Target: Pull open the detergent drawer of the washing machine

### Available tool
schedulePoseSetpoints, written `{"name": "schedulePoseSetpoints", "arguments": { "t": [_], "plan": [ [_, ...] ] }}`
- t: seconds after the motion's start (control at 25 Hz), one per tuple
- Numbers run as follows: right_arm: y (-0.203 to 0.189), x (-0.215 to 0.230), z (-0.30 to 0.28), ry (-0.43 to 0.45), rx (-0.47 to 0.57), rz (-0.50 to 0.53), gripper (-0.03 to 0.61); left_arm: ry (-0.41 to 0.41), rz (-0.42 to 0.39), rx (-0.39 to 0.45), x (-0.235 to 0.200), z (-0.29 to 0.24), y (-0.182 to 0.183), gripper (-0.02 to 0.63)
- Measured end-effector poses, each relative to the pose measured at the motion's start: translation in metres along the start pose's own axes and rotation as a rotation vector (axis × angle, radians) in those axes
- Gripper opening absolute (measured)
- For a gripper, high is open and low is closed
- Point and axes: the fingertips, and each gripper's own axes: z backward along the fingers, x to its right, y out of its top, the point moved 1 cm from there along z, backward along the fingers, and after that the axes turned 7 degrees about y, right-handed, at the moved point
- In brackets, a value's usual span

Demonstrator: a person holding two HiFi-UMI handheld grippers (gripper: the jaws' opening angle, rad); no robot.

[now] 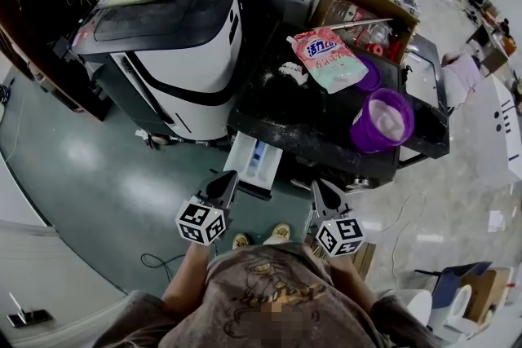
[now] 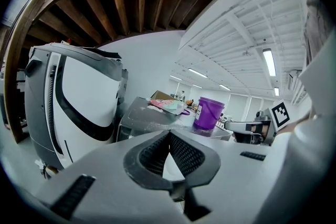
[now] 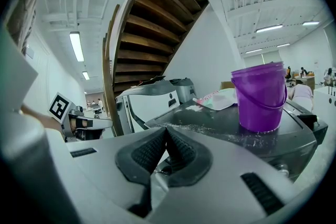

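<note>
The washing machine (image 1: 273, 116) has a dark top dusted with white powder. Its white detergent drawer (image 1: 254, 162) sticks out of the front at the near left, with a blue insert showing inside. My left gripper (image 1: 226, 178) hovers just in front of the drawer's near end, shut and empty. In the left gripper view, the left gripper (image 2: 169, 134) has its pads meeting with nothing between them. My right gripper (image 1: 320, 187) hangs to the right of the drawer, in front of the machine. Its own view shows the right gripper (image 3: 166, 130) shut on nothing.
A purple bucket (image 1: 383, 120) and a pink detergent bag (image 1: 328, 57) rest on the machine's top, with an open cardboard box (image 1: 367, 11) behind them. A white and black appliance (image 1: 175, 53) stands to the left. The person's feet (image 1: 261, 237) are on the green floor below the drawer.
</note>
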Motion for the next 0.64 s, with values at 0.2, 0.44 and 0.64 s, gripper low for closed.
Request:
{"name": "schedulePoseSetpoints", "arguments": {
  "t": [0.2, 0.44, 0.64],
  "plan": [
    [-0.0009, 0.0036, 0.0034, -0.001, -0.007, 0.001, -0.002, 0.008, -0.014, -0.011, 0.0007, -0.001, -0.0015, 0.023],
    [0.0001, 0.0058, 0.0058, 0.005, -0.013, -0.001, -0.002, 0.008, -0.009, -0.014, 0.0012, -0.0007, -0.0011, 0.023],
    [0.0022, 0.0071, 0.0062, 0.015, -0.009, 0.005, -0.002, 0.009, -0.014, -0.017, 0.003, -0.0013, -0.0024, 0.023]
  ]
}}
